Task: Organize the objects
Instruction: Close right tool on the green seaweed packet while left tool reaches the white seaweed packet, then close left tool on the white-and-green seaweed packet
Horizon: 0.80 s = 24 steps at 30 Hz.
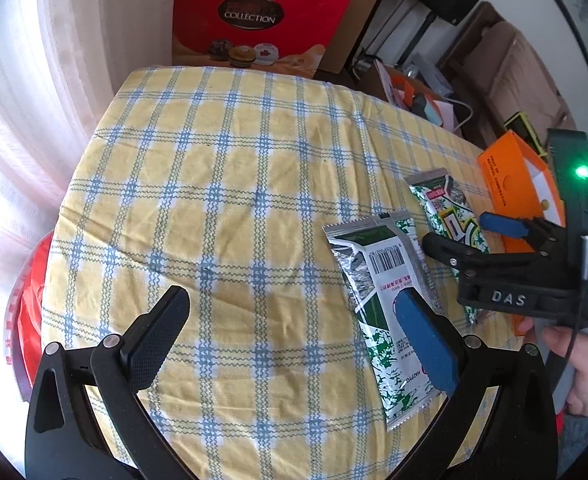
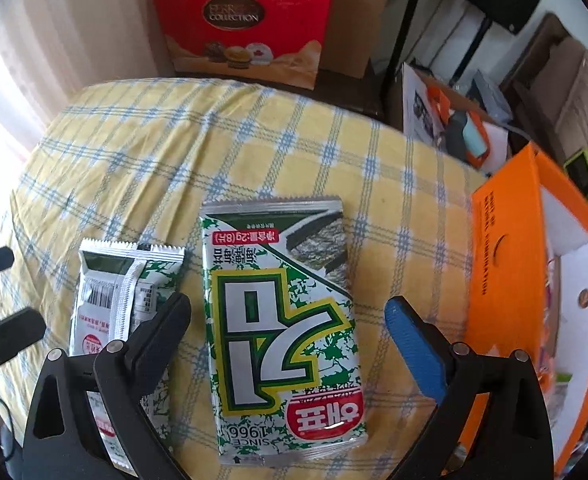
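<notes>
Jaws both wide, empty; only right wrist cam shows face-up seaweed pack point(image 2: 281, 316) front w/ print.

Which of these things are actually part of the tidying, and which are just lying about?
Likely part of the job: front-up seaweed packet; barcode-up seaweed packet; open orange box; right gripper.
Lying about: red chocolate box; cardboard box.

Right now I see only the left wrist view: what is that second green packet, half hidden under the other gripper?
Observer: A seaweed snack packet, lying printed face up; it reads "SINCE 1966".
Operator: Is that gripper holding it?
Observer: No. The right gripper is open, one finger on either side of the packet.
Operator: And the orange box?
Observer: The orange box is open, with colourful things inside, too blurred to name.
</notes>
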Available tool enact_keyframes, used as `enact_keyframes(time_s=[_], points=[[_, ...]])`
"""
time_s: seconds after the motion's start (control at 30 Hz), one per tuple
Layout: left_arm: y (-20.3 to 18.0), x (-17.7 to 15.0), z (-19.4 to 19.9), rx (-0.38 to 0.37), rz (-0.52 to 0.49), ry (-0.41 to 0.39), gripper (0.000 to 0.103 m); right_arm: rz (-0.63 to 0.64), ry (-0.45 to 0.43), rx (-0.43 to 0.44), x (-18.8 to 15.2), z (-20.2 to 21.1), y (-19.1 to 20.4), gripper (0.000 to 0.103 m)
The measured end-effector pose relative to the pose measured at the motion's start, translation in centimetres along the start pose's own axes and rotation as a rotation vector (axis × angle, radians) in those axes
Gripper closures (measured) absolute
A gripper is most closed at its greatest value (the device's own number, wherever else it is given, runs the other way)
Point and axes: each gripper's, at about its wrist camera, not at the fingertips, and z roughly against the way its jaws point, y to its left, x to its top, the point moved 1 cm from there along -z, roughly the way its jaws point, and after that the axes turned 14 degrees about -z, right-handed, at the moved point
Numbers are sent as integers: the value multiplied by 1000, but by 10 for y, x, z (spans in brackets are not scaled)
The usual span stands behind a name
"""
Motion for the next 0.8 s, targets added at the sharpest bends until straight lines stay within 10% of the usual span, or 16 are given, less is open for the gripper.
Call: enact_keyframes(time_s=[0.17, 0.23, 0.8], points=[[-5, -1, -2, -20, -2, 5, 0, -18, 4, 25, 1, -2, -3, 8], [-8, 0, -2, -23, -9, 6, 0, -13, -21, 34, 2, 4, -2, 37], [-66, 10, -30, 13, -58, 73, 0, -104, -156, 124, 19, 81, -16, 36]])
